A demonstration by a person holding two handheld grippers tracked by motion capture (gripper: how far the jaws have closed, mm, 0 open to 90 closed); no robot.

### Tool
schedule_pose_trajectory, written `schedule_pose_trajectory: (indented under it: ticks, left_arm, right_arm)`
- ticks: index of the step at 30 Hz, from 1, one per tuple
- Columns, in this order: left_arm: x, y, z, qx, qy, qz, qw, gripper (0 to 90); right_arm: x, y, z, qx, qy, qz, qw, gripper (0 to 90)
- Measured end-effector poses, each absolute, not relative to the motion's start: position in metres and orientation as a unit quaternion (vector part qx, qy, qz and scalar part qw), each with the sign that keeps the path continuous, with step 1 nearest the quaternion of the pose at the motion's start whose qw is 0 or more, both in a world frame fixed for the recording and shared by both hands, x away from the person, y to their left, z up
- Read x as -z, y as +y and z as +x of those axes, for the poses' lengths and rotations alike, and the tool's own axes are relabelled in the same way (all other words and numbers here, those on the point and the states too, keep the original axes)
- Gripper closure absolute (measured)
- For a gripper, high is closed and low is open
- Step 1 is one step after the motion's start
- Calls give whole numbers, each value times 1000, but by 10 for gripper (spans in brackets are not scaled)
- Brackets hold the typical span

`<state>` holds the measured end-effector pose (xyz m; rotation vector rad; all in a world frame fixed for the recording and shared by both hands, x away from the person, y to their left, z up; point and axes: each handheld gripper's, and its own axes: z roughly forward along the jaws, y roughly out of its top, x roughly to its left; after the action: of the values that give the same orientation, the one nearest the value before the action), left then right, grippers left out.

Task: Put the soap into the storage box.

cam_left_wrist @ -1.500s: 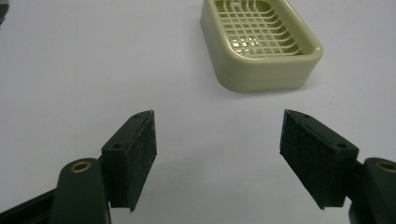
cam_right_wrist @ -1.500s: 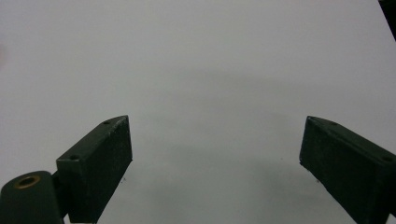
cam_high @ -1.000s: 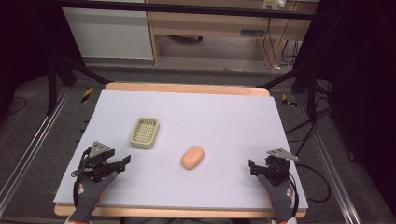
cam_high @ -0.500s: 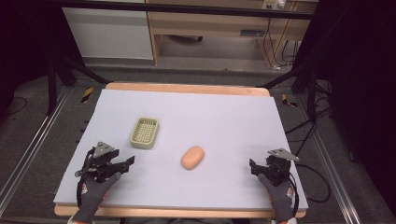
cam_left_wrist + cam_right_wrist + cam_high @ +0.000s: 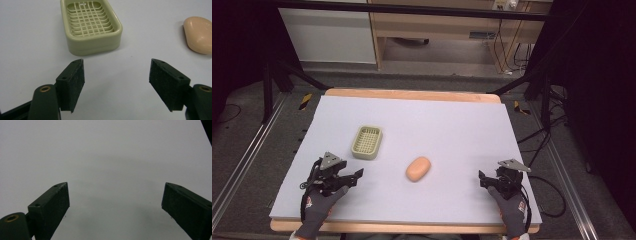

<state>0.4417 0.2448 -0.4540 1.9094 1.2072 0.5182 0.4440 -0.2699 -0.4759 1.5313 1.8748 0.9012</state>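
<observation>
High view: at the near edge of the desk (image 5: 452, 125), two gloved hands are being seen coming in from the bottom, each one carrying a set of tongs. The left tongs (image 5: 354, 176) are being held low over the near left part of the pale sheet, with the jaws spread wide and nothing being gripped between them. The right tongs (image 5: 482, 179) are being held near the front right corner, likewise spread wide and holding nothing, and are being kept well apart from the other things. Just beyond the left tongs, toward the middle of the desk, a peach-coloured soap bar (image 5: 418, 168) is being shown lying flat on the sheet, touched by neither set of tongs. Farther back and to the left, a pale green soap dish (image 5: 366, 142) is being seen standing upright with its slotted bottom bare; it is lying near the soap bar but apart from it. Through the left gripper view, the soap dish (image 5: 91, 26) is being framed just beyond the gap between the open jaws, while the soap bar (image 5: 199, 34) is being shown at the far right edge. Through the right gripper view, the bare sheet is being seen between the widely parted jaws. Beyond the desk, a wooden shelf unit (image 5: 447, 30) is being seen standing on the floor.
</observation>
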Motion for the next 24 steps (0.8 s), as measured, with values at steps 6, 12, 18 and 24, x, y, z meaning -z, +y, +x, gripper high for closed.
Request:
schedule_pose_trajectory:
  ticks: [6,12,18,24]
  left_arm:
    - [453,236,441,-203,468,761,401,276]
    - [452,229,441,-201,463,763,403,273]
    - [453,220,439,-199,452,771,402,273]
    - [453,211,439,-196,444,777,401,271]
  right_arm:
    - [476,-268,444,-335,699,569,274,80]
    - [476,-268,444,-335,699,570,273,78]
    - [476,-268,444,-334,699,570,274,77]
    - [476,-267,445,-333,699,570,274,77]
